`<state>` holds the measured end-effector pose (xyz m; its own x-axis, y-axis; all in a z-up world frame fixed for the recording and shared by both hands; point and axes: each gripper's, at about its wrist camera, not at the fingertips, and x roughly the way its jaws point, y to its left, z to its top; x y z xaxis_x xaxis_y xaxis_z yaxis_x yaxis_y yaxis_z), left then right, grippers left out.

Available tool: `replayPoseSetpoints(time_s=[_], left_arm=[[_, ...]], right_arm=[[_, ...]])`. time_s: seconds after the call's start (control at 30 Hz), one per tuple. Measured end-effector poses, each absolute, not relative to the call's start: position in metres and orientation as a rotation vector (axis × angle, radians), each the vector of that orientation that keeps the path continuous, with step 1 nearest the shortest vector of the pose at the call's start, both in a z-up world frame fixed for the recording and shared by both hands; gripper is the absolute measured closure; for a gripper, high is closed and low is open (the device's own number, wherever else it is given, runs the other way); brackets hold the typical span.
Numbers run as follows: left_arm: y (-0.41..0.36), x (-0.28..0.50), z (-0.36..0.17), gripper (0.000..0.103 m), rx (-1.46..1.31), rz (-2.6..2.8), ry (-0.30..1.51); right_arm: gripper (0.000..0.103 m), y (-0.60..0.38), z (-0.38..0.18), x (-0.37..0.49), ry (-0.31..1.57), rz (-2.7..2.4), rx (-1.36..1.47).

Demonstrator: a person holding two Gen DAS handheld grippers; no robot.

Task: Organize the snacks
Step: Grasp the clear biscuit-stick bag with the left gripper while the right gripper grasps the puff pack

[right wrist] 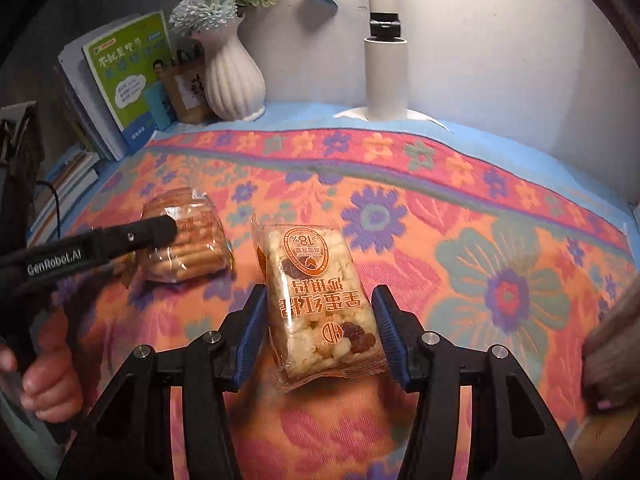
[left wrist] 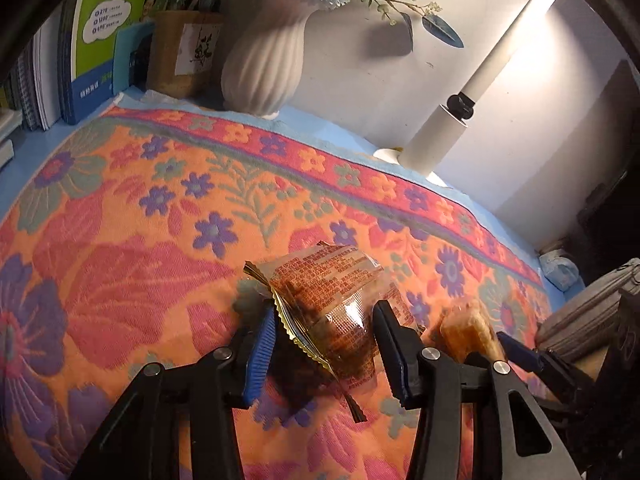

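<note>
Two wrapped snacks show in the left wrist view, both on a floral cloth [left wrist: 160,220] that covers the surface. The left hand-held gripper [left wrist: 324,344] has the biscuit packet [left wrist: 332,300] between its blue pads; the crimped gold edge of the wrapper touches the left pad, while the right pad sits against the clear film, so the jaws appear to be gripping the packet, which still lies on the cloth. Just to the right of the biscuit packet, the rice crispy bar [left wrist: 468,332] is partly hidden behind the finger. A white ribbed vase [left wrist: 260,64] with flowers stands far behind the biscuit packet at the wall, with a wooden pen holder [left wrist: 180,56] and a green book [left wrist: 116,32] to its left and a white lamp [left wrist: 448,132] to its right.

Seen from the right wrist view, the right hand-held gripper [right wrist: 318,332] straddles the rice crispy bar [right wrist: 320,300], which lies flat on the cloth with its print upside down. The left pad touches the wrapper; the right pad stands just beside it, and whether it presses I cannot tell. Left of the bar lies the biscuit packet [right wrist: 188,240], with the black tip of the left hand-held gripper [right wrist: 152,232] over it and a person's hand [right wrist: 44,380] on the handle below. The vase [right wrist: 234,76] stands behind the packet.
</note>
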<state>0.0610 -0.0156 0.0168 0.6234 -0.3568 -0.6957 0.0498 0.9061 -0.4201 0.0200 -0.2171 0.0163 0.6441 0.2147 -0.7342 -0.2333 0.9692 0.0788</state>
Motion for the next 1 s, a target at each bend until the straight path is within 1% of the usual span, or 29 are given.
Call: replayPoseSetpoints(time_s=[0.03, 0.1, 0.13, 0.17, 0.2, 0.23, 0.3, 0.33, 0.4, 0.43, 0.5, 0.53, 0.57, 0.6, 0.67, 0.9, 1.0], left_arm=[[-0.017, 0.059, 0.014, 0.056, -0.395, -0.250, 0.870], [-0.020, 0.057, 0.009, 0.056, -0.397, -0.262, 0.867], [-0.020, 0.057, 0.009, 0.056, -0.400, -0.273, 0.863], [-0.019, 0.057, 0.009, 0.056, -0.406, -0.287, 0.862], [-0.017, 0.058, 0.007, 0.055, -0.418, -0.298, 0.865], [-0.016, 0.059, 0.005, 0.051, -0.441, -0.304, 0.874], [-0.010, 0.062, 0.002, 0.048, -0.483, -0.321, 0.878], [-0.010, 0.062, 0.002, 0.045, -0.488, -0.327, 0.878], [-0.017, 0.062, 0.003, 0.044, -0.453, -0.318, 0.878], [-0.022, 0.062, 0.004, 0.041, -0.426, -0.314, 0.879], [-0.030, 0.063, 0.006, 0.040, -0.384, -0.298, 0.885], [-0.032, 0.063, 0.007, 0.040, -0.373, -0.291, 0.889], [-0.036, 0.064, 0.007, 0.049, -0.354, -0.285, 0.893], [-0.041, 0.063, 0.009, 0.050, -0.336, -0.291, 0.895], [-0.048, 0.060, 0.013, 0.057, -0.304, -0.298, 0.889], [-0.074, 0.028, 0.028, 0.064, -0.307, -0.370, 0.874], [-0.090, 0.010, 0.038, 0.064, -0.307, -0.401, 0.858]], right_arm=[[0.049, -0.222, 0.015, 0.013, 0.842, 0.263, 0.004], [0.040, -0.228, 0.012, 0.008, 0.856, 0.278, 0.052], [0.032, -0.230, 0.010, 0.009, 0.860, 0.279, 0.066], [0.030, -0.231, 0.009, 0.011, 0.862, 0.273, 0.070], [0.030, -0.230, 0.007, 0.014, 0.866, 0.267, 0.072], [0.030, -0.230, 0.005, 0.017, 0.872, 0.263, 0.076], [0.029, -0.227, 0.002, 0.021, 0.869, 0.260, 0.075], [0.028, -0.224, 0.002, 0.021, 0.861, 0.253, 0.056], [0.027, -0.218, 0.002, 0.020, 0.856, 0.244, 0.019], [0.028, -0.215, 0.001, 0.019, 0.854, 0.233, 0.000], [0.044, -0.211, 0.001, 0.017, 0.848, 0.222, -0.027], [0.056, -0.210, 0.001, 0.015, 0.848, 0.226, -0.032], [0.056, -0.210, 0.001, 0.013, 0.845, 0.225, -0.032], [0.056, -0.212, 0.002, 0.011, 0.847, 0.225, -0.026], [0.057, -0.216, 0.003, 0.004, 0.853, 0.238, -0.006], [0.057, -0.246, 0.026, -0.044, 0.793, 0.220, 0.043], [0.057, -0.266, 0.036, -0.066, 0.775, 0.200, 0.079]])
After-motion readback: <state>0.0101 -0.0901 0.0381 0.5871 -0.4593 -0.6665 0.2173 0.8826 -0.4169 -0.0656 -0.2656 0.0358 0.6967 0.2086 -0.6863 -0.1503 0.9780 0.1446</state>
